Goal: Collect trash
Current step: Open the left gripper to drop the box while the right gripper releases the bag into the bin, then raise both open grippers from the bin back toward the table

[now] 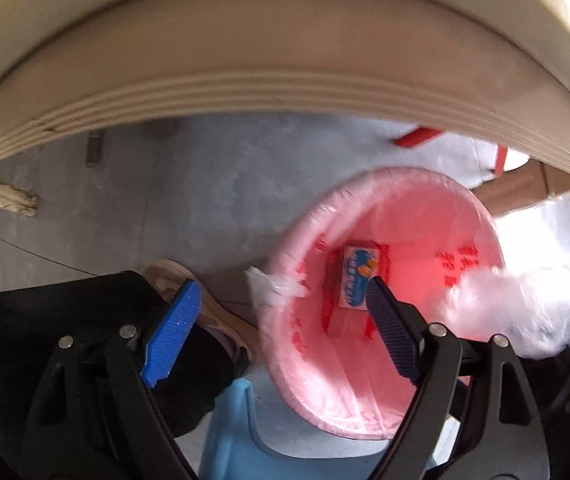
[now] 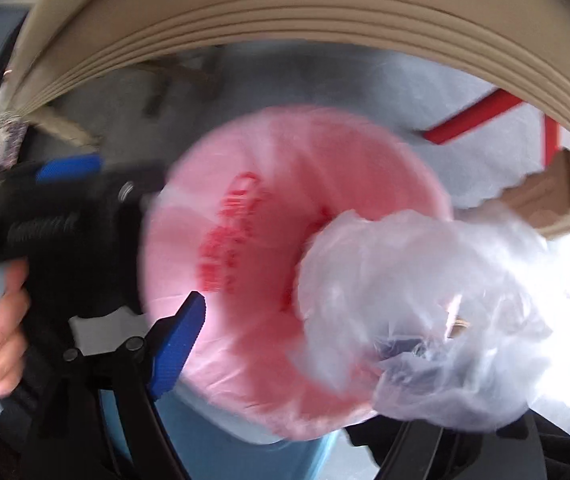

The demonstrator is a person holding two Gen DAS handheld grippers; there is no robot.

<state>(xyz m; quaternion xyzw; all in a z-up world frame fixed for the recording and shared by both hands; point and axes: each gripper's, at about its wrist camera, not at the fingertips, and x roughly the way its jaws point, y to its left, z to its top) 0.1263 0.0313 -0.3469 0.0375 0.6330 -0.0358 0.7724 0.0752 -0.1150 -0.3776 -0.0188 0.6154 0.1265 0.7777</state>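
A bin lined with a pink bag [image 1: 389,240] stands on the floor below the table edge; it also shows blurred in the right wrist view [image 2: 253,216]. A small white and blue box [image 1: 359,276] lies at its bottom. My left gripper [image 1: 281,320] is open and empty, its fingers astride the bin's near rim. A crumpled clear plastic bag [image 2: 425,312] hangs off my right gripper's right finger over the bin; it also shows in the left wrist view [image 1: 525,304]. My right gripper [image 2: 305,336] has its left finger [image 2: 181,340] standing wide of the bag.
A beige ribbed table edge [image 1: 285,92] arches across the top of both views. A light blue stool [image 1: 237,432] sits under the bin's near side. A cardboard box [image 2: 557,200] with red tape lies on the grey floor at right. A shoe [image 1: 173,276] is left of the bin.
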